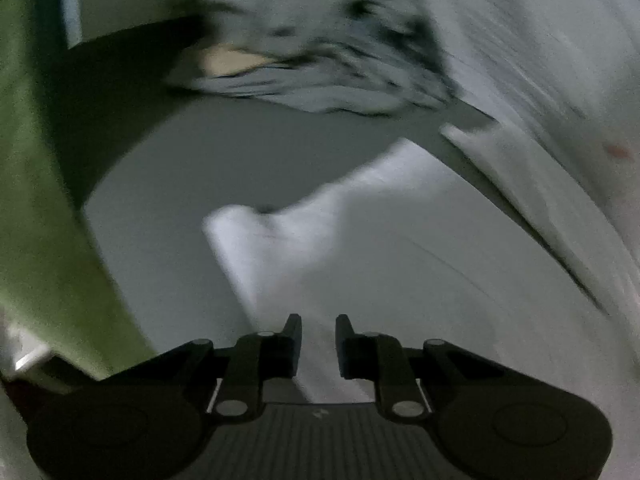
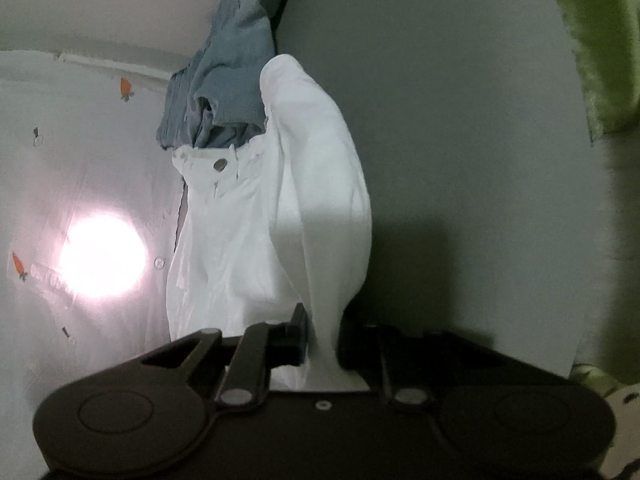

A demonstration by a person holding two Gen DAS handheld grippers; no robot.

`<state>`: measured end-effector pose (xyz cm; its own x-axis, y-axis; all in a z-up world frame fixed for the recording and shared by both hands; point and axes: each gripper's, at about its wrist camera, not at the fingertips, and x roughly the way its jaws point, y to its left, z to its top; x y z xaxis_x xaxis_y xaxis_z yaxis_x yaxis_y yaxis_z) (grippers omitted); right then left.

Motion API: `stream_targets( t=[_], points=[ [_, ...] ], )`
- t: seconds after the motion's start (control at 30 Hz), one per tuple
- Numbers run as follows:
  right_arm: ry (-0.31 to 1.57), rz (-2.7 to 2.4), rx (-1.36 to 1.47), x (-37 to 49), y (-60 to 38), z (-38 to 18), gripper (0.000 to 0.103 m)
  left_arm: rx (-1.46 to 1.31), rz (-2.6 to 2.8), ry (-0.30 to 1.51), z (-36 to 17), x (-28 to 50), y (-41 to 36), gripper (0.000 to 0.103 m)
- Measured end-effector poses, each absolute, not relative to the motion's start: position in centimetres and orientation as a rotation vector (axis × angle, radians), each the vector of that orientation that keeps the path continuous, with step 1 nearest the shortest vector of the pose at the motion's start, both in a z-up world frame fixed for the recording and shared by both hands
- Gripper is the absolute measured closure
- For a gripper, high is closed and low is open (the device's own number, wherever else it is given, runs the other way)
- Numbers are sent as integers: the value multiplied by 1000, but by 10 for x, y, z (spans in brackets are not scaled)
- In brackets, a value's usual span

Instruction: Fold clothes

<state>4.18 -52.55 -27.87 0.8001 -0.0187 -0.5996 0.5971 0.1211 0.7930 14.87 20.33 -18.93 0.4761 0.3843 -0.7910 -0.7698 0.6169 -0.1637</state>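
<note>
The right gripper (image 2: 322,334) is clamped on a fold of the white trousers (image 2: 256,216), the cloth pinched between its two black fingers and bunching out below them toward the gripper body. From that pinch the trousers run up toward 12 o'clock, one leg doubled over in a rounded hump at about 1 o'clock, the waistband with its metal button (image 2: 219,165) showing at about 11 o'clock. Touching the waistband and running on toward 12 o'clock lies a blue-grey garment (image 2: 224,76) with a frayed edge. The trousers lie on a grey desk (image 2: 460,140); a white cloth printed with small carrots (image 2: 80,140) fills the 9 o'clock side, with a bright glare spot on it, and a green fabric (image 2: 600,40) sits at 2 o'clock. In the left wrist view, which is blurred, the left gripper (image 1: 318,334) has its fingers set narrowly apart with white trouser cloth (image 1: 320,240) seen in the gap between them; whether it pinches that cloth I cannot tell. Beyond it, at 12 o'clock, a streaked grey and black garment (image 1: 328,44) lies on the grey surface (image 1: 224,152), with green fabric (image 1: 36,160) at 9 o'clock and the white printed cloth (image 1: 560,60) at 2 o'clock.
</note>
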Motion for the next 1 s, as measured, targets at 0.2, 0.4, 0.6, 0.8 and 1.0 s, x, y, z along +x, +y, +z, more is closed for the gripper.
stream_targets(
  t=[0.2, 0.4, 0.6, 0.8, 1.0],
  points=[
    [414, -541, 1480, 38, -517, -287, 90, -592, 779, 826, -198, 145, 241, 53],
    [395, -589, 1506, 42, -514, -285, 88, -630, 737, 841, -210, 161, 257, 42],
    [370, -533, 1432, 50, -515, -248, 96, -902, 772, 719, -180, 163, 283, 102],
    [211, -305, 1304, 53, -518, -147, 97, -946, 593, 421, -46, 171, 279, 102],
    [257, -324, 1100, 47, -515, -122, 97, -806, 654, 423, -14, 165, 272, 101]
  ],
)
